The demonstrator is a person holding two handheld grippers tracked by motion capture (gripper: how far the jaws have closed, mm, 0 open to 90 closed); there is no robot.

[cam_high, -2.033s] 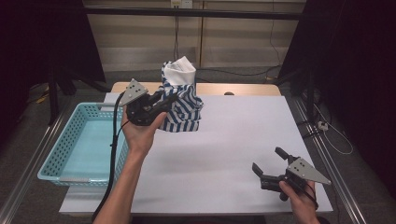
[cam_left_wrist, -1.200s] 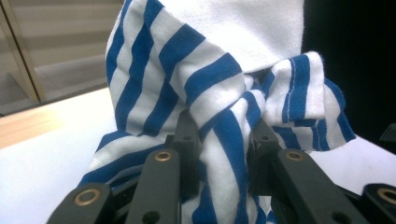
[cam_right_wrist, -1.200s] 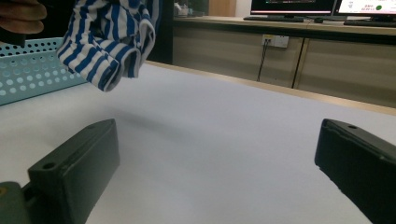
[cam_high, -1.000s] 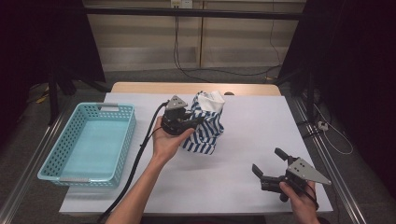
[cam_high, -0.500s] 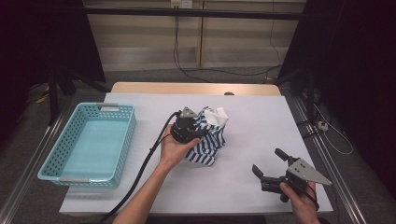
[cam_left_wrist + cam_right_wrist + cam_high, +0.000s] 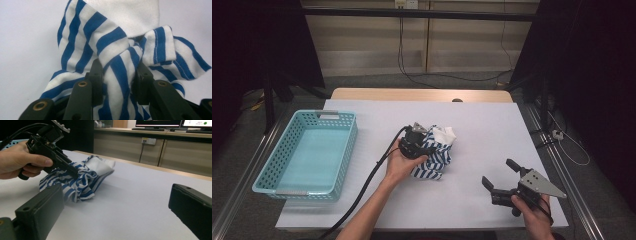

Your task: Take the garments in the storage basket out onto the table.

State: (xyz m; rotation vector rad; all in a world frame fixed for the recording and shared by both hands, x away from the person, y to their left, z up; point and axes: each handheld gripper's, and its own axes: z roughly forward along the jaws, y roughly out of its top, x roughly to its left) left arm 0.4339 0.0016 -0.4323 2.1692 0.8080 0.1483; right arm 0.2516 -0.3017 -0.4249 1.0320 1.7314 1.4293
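Observation:
A blue-and-white striped cloth [image 6: 438, 156] lies bunched on the white table [image 6: 492, 125], near its middle. My left gripper [image 6: 431, 149] reaches into it from the left; a fold of the cloth [image 6: 117, 50] is still pinched between its pads while the jaws have just been opening. In the right gripper view the cloth [image 6: 86, 178] rests on the tabletop with the left gripper [image 6: 74, 173] dug into its near side. My right gripper [image 6: 498, 171] rests low at the front right, open, with nothing between its jaws [image 6: 116, 195].
A light blue plastic basket [image 6: 354, 136] stands at the table's left edge, with nothing in it. A black cable [image 6: 362, 200] trails from the left gripper toward the front edge. A wooden strip runs along the far edge of the table.
The left hand carried the cloth from above the back left, near the basket, rightward and down onto the table's middle. The right gripper has kept still.

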